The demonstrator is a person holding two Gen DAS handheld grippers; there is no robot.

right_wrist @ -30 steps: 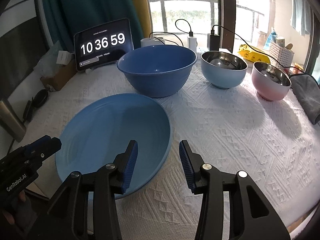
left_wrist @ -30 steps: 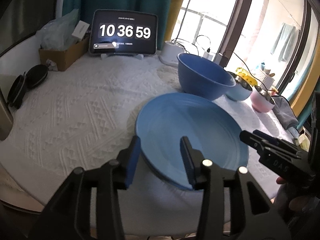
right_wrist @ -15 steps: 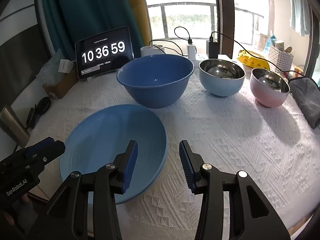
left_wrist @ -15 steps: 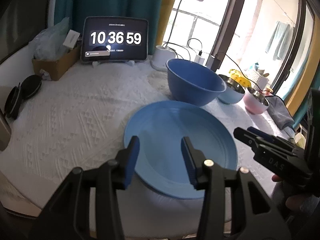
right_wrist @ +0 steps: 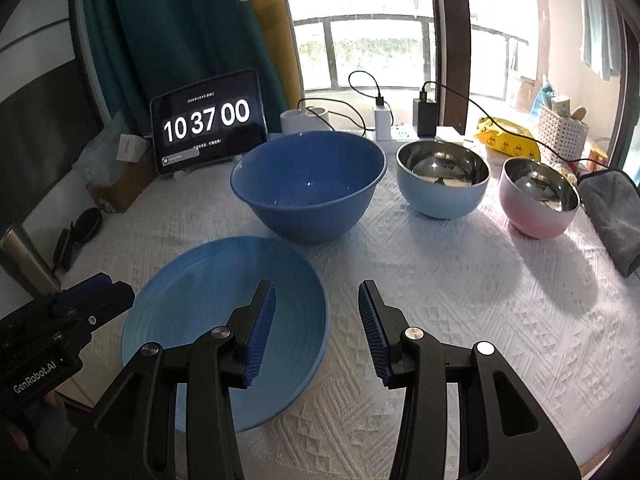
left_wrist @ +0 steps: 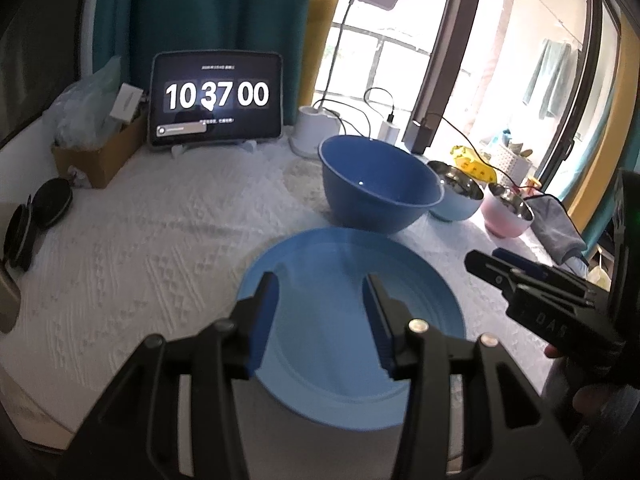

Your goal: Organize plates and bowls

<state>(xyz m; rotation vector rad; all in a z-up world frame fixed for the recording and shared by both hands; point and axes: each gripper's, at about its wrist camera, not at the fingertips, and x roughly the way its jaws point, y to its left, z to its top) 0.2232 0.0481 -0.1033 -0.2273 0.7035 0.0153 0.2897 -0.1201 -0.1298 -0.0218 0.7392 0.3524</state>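
Note:
A light blue plate [left_wrist: 352,320] [right_wrist: 208,304] lies at the near edge of the white tablecloth. Behind it stands a large dark blue bowl [left_wrist: 380,188] [right_wrist: 308,184]. To its right stand a light blue steel-lined bowl [right_wrist: 442,178] [left_wrist: 456,196] and a pink steel-lined bowl [right_wrist: 538,200] [left_wrist: 506,212]. My left gripper [left_wrist: 320,312] [right_wrist: 68,308] is open and empty, above the plate's near part. My right gripper [right_wrist: 316,320] [left_wrist: 516,272] is open and empty, over the plate's right rim.
A tablet clock [right_wrist: 208,120] stands at the back. A cardboard box [left_wrist: 96,152] and black round items [left_wrist: 52,204] sit left. Lamp base [left_wrist: 316,136], chargers with cables [right_wrist: 424,112], a yellow packet [right_wrist: 504,136], a white basket [right_wrist: 560,132] and a grey towel [right_wrist: 612,216] are at the back and right.
Both grippers have pulled back and risen a little, so the plate and bowls sit farther off in each view. Both stay open. The dishes have not moved.

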